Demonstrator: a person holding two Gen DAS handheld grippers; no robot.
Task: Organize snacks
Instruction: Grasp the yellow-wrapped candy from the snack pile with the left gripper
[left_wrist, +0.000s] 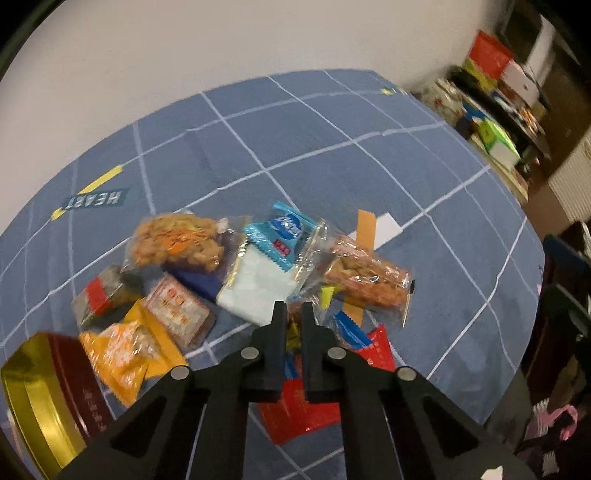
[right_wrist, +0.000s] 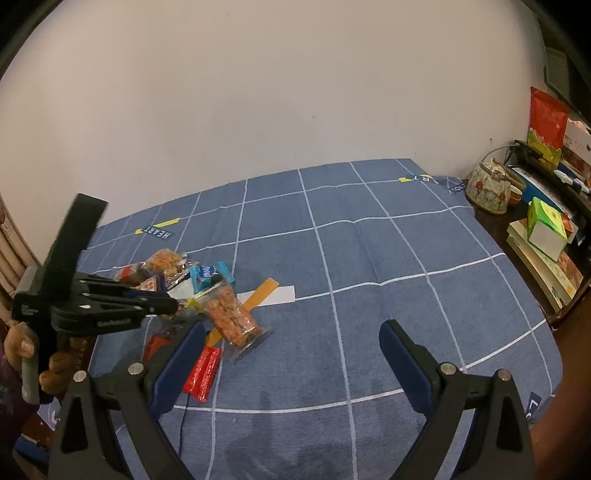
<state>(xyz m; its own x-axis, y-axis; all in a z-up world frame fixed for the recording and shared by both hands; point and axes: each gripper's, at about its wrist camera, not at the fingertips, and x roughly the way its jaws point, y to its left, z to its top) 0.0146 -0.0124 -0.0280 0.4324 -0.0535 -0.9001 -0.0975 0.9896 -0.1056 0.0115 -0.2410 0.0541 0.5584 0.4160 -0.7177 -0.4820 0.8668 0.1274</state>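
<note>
Sitting far off to the left of the left gripper's fingers, a red and gold tin lies tipped on the blue checked cloth. Next along, an orange packet lies just left of the fingers, with a pinkish clear packet beside it and a bag of fried snacks further ahead. The left gripper has its fingers drawn narrow, almost together, and a small yellow-and-red wrapper shows in the slit between them; I cannot tell whether they actually pinch it. Just ahead of the tips lies a pale blue wafer packet. To the right of the fingers sits a clear tube of orange snacks, and below the fingers a red packet lies flat.

Over on the right side, the right gripper hangs with its fingers spread wide over bare cloth, holding nothing. The snack pile is ahead and to the left of its left finger, a red packet touching that finger's outer edge in view.
</note>
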